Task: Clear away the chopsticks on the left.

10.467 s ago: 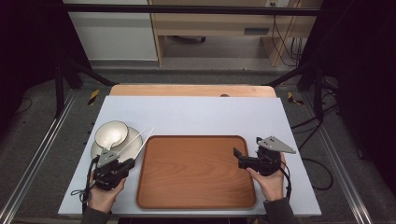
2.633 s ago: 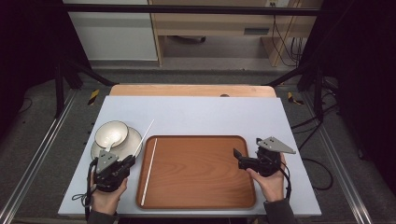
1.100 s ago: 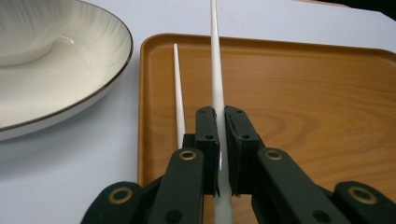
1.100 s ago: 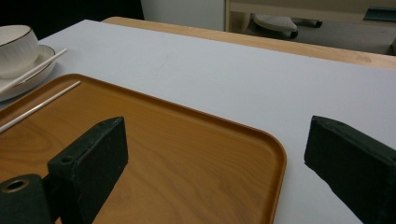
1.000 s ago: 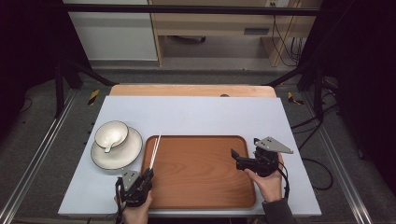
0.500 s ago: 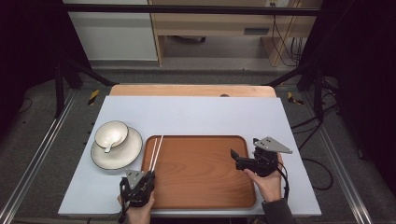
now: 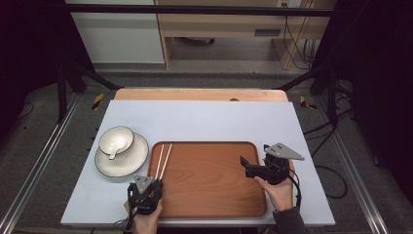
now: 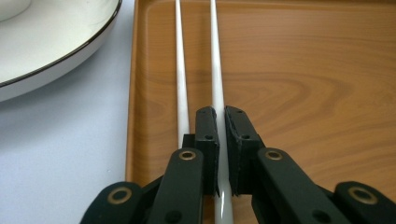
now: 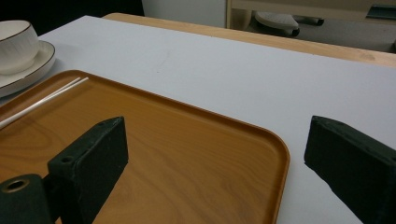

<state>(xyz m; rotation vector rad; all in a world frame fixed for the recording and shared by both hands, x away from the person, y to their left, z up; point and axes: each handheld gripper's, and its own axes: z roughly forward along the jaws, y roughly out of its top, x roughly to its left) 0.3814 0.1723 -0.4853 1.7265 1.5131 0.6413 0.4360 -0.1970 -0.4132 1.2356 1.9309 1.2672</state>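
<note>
Two white chopsticks (image 7: 163,158) lie side by side along the left part of a brown wooden tray (image 7: 209,185). My left gripper (image 7: 156,182) sits at the tray's near left corner, jaws pointing away from the person. In the left gripper view, the left gripper (image 8: 219,112) is shut on the right chopstick (image 8: 215,56), while the other chopstick (image 8: 180,56) runs just outside its left jaw. My right gripper (image 7: 246,167) hangs over the tray's right part, open, nothing between its fingers. The right gripper (image 9: 215,135) looks across the tray (image 9: 187,140) towards the chopsticks (image 9: 46,100).
A white plate (image 7: 136,161) with a dark rim stands left of the tray on the pale blue tabletop (image 7: 219,122). On it sits a white bowl (image 7: 117,137) with a spoon in it. A wooden strip (image 7: 195,94) borders the table's far edge.
Since the oldest frames my left gripper has come from beside the plate to the tray's near left corner, bringing the chopsticks onto the tray. Over the last second nothing has visibly moved.
</note>
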